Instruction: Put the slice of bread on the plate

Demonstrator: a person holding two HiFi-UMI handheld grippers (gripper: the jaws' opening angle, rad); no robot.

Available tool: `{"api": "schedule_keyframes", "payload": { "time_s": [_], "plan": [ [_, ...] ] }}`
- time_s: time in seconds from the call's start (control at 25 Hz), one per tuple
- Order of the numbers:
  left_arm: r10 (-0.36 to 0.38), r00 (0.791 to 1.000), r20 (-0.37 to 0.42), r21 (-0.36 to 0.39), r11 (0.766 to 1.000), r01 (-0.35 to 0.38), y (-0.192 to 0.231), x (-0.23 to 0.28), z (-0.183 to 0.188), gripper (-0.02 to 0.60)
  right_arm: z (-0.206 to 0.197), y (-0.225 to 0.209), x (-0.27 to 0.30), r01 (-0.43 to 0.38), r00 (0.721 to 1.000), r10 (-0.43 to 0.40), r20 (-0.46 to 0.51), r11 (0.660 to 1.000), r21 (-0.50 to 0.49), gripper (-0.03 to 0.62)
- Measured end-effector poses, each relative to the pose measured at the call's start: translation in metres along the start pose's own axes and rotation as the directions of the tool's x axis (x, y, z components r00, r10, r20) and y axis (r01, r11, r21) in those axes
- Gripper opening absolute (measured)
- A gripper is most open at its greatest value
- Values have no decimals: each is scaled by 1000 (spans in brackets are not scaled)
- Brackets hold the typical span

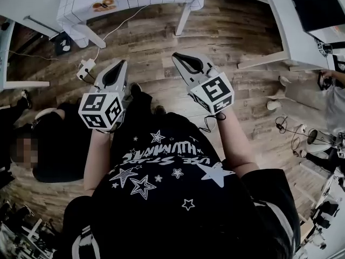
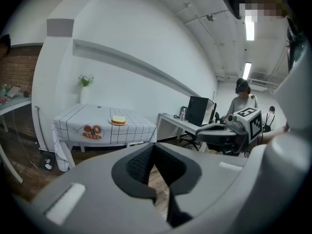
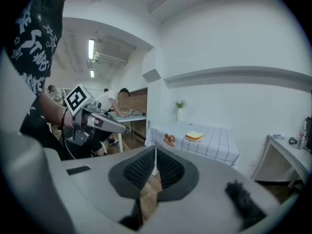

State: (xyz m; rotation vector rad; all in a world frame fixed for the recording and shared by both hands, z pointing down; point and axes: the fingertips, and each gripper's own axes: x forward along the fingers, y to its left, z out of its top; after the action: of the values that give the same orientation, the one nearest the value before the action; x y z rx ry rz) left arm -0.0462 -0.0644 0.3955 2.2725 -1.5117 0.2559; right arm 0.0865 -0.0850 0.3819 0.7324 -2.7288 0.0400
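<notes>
Both claws, left claw (image 2: 154, 147) and right claw (image 3: 155, 151), are pinched closed and empty; the bread slice (image 2: 118, 119) lies far ahead, seemingly on a plate (image 2: 112, 123), on the checked tabletop (image 2: 92, 115). Walk up first; open one claw only beside the slice, approaching low and level.

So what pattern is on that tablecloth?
White tablecloth with a thin black grid, clearest in the left gripper view.

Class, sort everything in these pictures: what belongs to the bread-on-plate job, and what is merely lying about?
Job: slice of bread, plate, checked table, left tool, right tool.

Lying about: power strip, vase of flowers, black computer.
</notes>
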Motion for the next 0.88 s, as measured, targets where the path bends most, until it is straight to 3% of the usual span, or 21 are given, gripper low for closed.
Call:
{"api": "schedule_keyframes", "payload": {
  "time_s": [0.28,0.64,0.88],
  "plan": [
    [29,999,-13,9,1000,-29,-3,-25,-3,9,4,8,-2,3,998,-7,62,998,68,20],
    [5,1000,3,11,1000,-5,-12,-32,-4,9,12,23,4,-18,999,17,40,1000,23,18],
    [0,1000,12,1,1000,0,-1,-65,-13,9,29,55,21,-38,998,38,47,999,8,17]
  ]
}}
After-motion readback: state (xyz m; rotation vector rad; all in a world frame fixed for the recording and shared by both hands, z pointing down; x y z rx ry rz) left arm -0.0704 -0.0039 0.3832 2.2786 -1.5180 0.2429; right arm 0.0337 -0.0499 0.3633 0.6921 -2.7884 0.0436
